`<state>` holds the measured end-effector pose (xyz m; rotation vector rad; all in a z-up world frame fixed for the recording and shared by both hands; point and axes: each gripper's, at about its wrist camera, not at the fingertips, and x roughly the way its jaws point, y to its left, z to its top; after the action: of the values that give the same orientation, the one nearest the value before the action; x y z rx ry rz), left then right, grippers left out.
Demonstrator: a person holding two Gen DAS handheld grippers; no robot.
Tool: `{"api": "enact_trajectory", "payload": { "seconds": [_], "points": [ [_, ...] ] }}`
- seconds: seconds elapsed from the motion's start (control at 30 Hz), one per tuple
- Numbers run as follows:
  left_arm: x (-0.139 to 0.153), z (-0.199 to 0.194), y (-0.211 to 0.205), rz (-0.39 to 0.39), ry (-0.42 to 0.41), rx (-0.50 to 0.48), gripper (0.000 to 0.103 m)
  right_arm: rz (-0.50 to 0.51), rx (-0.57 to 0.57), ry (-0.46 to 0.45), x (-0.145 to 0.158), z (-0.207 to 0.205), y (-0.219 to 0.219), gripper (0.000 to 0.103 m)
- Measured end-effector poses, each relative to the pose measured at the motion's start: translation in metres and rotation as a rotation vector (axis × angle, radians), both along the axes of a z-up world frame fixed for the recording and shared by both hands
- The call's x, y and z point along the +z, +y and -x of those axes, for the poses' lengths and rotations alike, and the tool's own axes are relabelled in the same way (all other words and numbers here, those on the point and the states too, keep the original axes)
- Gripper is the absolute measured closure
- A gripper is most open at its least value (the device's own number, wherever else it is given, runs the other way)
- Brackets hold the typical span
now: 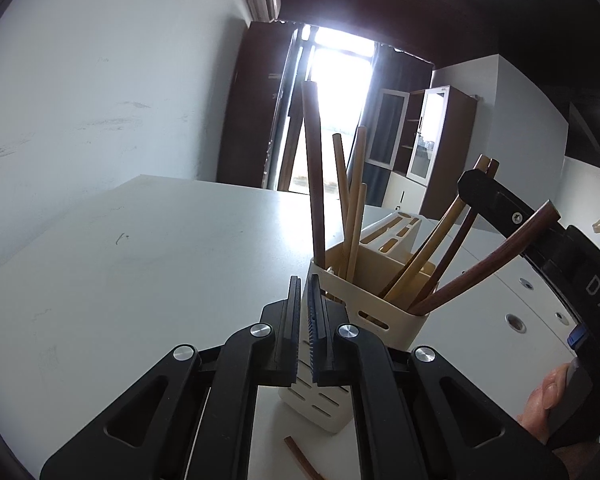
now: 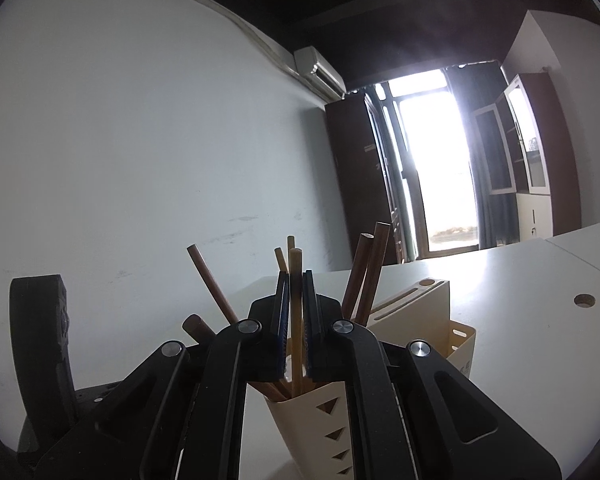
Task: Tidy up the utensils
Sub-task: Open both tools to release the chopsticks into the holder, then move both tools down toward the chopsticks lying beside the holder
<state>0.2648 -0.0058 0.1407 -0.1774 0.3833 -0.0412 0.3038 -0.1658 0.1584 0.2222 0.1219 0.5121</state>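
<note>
Your left gripper [image 1: 305,292] sits low over the white table [image 1: 140,248], its two fingers drawn almost together with only a thin slit between the ribbed pads, and nothing is caught in that slit; its tips sit just in front of the near corner of the cream utensil holder [image 1: 376,300]. Just right of those tips, a dark brown chopstick [image 1: 314,176] stands nearly upright in the holder's left corner, and beside it a cluster of pale bamboo chopsticks [image 1: 350,200] rises straight up. Further right, more sticks lean out toward the right rim, among them a reddish-brown chopstick [image 1: 496,256] slanting low over the edge. Behind the holder stands a cream knife block [image 1: 396,232] with slots in its sloped top. A lone brown chopstick [image 1: 300,456] lies flat on the table in front of the holder, below your left gripper. At the far right your right gripper [image 1: 486,184] reaches in over the sticks, your hand [image 1: 548,400] visible on its body. From the right wrist camera, that right gripper [image 2: 296,284] is pinched onto one pale bamboo chopstick [image 2: 296,320], which runs upright between the pads with its lower end down inside the holder [image 2: 320,424]; two dark chopsticks [image 2: 370,268] lean up to its right.
</note>
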Motion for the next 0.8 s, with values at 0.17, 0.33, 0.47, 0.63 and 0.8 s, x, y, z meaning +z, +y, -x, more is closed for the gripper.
{"api": "enact_trajectory", "payload": {
  "seconds": [0.17, 0.33, 0.47, 0.63, 0.8],
  "points": [
    [-0.003, 0.005, 0.007, -0.007, 0.020, 0.025, 0.068, -0.031, -0.008, -0.023, 0.011, 0.004, -0.010, 0.068],
    [0.000, 0.020, 0.019, -0.026, 0.032, 0.047, 0.038, -0.059, -0.023, -0.072, 0.029, 0.021, -0.023, 0.055],
    [-0.002, 0.036, 0.034, -0.014, 0.070, 0.028, 0.020, -0.063, -0.008, -0.090, 0.044, 0.036, -0.027, 0.045],
    [-0.021, 0.045, 0.032, -0.069, 0.184, -0.007, 0.012, 0.021, 0.044, -0.098, 0.060, 0.054, -0.019, 0.037],
    [-0.068, 0.029, 0.021, -0.170, 0.385, 0.009, 0.012, 0.158, 0.182, 0.061, 0.055, 0.055, -0.001, 0.035]
  ]
}}
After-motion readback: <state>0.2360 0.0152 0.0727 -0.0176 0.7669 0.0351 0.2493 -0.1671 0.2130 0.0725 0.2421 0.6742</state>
